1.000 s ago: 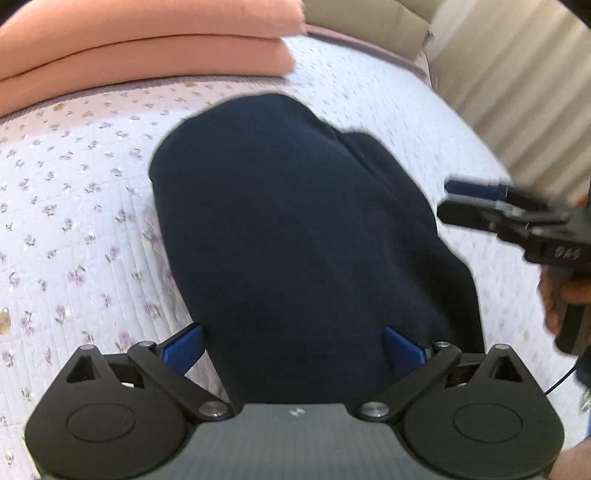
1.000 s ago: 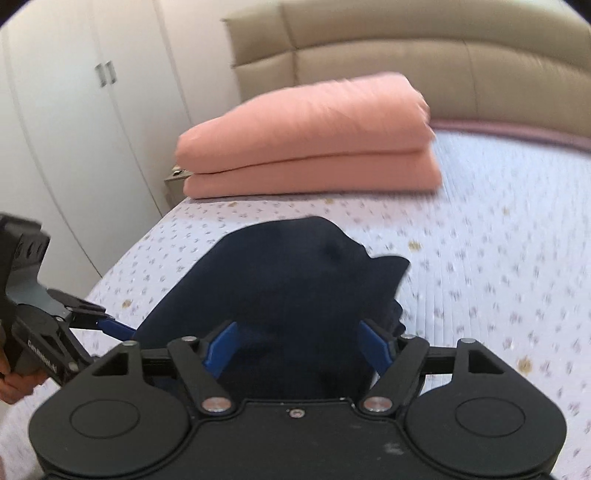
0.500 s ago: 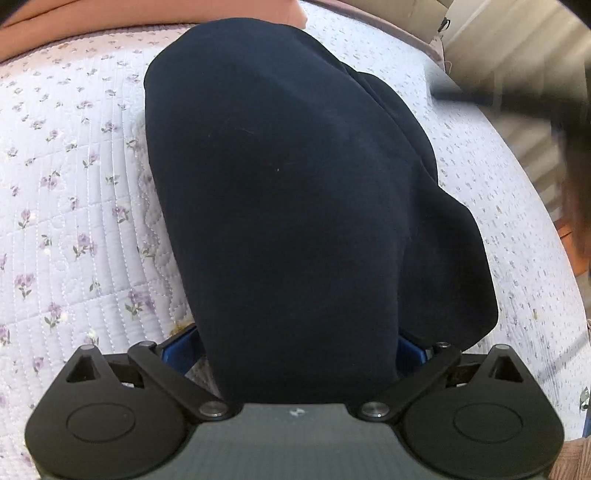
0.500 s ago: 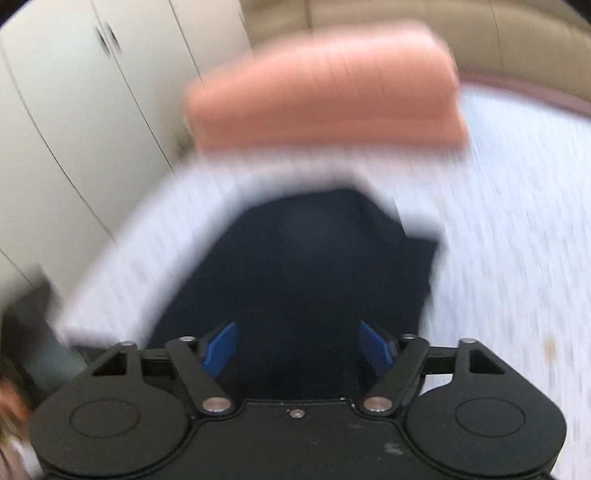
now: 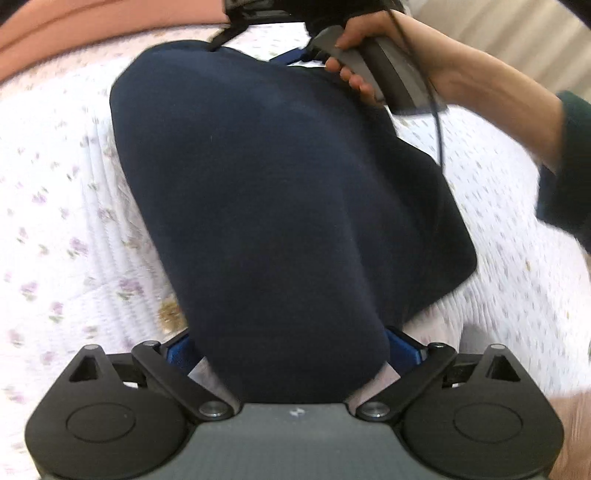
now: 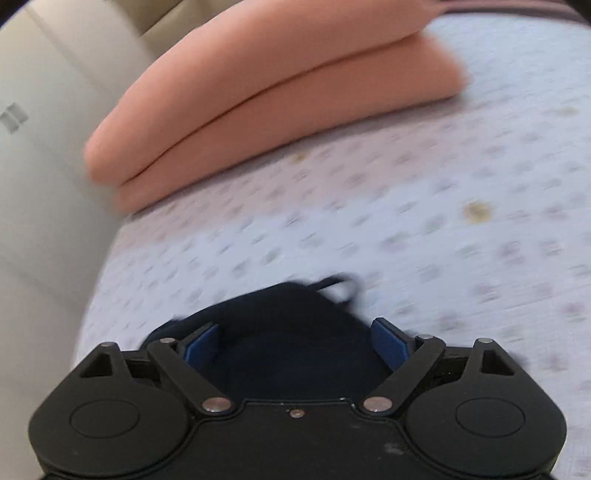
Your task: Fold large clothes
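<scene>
Your left gripper [image 5: 291, 354] jaws spread wide around the near end of the navy garment [image 5: 280, 192], a smooth rounded bundle on the quilted floral bed [image 5: 66, 206]. Your right gripper [image 6: 295, 341] jaws gape over its far edge.

The garment [image 5: 280, 192] lies on the bed [image 5: 66, 206]; the folded blanket [image 6: 266, 96] sits behind it, near the headboard [image 6: 173, 18].

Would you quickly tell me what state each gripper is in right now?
Left gripper: open, jaws spread either side of the navy garment, not clamping it.
Right gripper: open, jaws wide over the garment's far edge, holding nothing.
</scene>
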The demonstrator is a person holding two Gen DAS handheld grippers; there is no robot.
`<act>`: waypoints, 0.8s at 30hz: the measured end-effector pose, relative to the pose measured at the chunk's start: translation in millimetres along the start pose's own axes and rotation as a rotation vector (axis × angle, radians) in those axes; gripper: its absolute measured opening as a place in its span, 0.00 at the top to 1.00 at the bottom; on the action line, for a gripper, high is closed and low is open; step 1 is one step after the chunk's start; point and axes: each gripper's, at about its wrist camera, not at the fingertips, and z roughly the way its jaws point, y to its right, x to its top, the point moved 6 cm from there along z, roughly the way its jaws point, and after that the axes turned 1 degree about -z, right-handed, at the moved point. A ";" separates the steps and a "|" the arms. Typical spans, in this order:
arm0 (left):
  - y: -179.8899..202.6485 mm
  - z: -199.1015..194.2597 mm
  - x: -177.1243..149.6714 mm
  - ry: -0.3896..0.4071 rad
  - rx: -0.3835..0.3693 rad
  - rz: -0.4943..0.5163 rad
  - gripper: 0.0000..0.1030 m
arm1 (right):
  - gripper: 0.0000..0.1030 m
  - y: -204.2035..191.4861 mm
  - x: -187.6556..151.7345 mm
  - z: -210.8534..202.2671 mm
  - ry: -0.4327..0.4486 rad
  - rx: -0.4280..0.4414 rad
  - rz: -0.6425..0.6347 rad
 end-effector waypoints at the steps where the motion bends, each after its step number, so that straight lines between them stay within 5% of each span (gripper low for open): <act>1: 0.0 -8.5 -0.5 0.004 0.018 0.020 0.03 | 0.02 9.2 7.4 -9.5 0.039 -0.074 -0.008; 3: -5.6 -28.1 0.5 0.011 0.076 0.024 0.02 | 0.02 25.3 22.4 -42.8 0.114 -0.169 -0.014; 7: -14.9 -73.8 20.3 0.060 0.203 -0.012 0.02 | 0.00 22.4 33.0 -130.2 0.159 -0.055 -0.036; 10: -13.0 -106.9 40.0 0.134 0.353 -0.022 0.00 | 0.00 -6.6 14.9 -202.7 0.192 -0.072 -0.190; 14: -9.7 -122.4 50.2 0.179 0.426 -0.116 0.00 | 0.00 -23.6 -32.5 -265.1 0.209 -0.104 -0.203; 20: 1.8 -124.6 45.6 0.169 0.401 -0.222 0.00 | 0.00 -44.1 -111.5 -272.2 0.088 -0.065 -0.159; 24: 8.8 -127.0 26.7 0.133 0.424 -0.236 0.00 | 0.00 -66.3 -153.3 -251.5 -0.025 -0.106 -0.258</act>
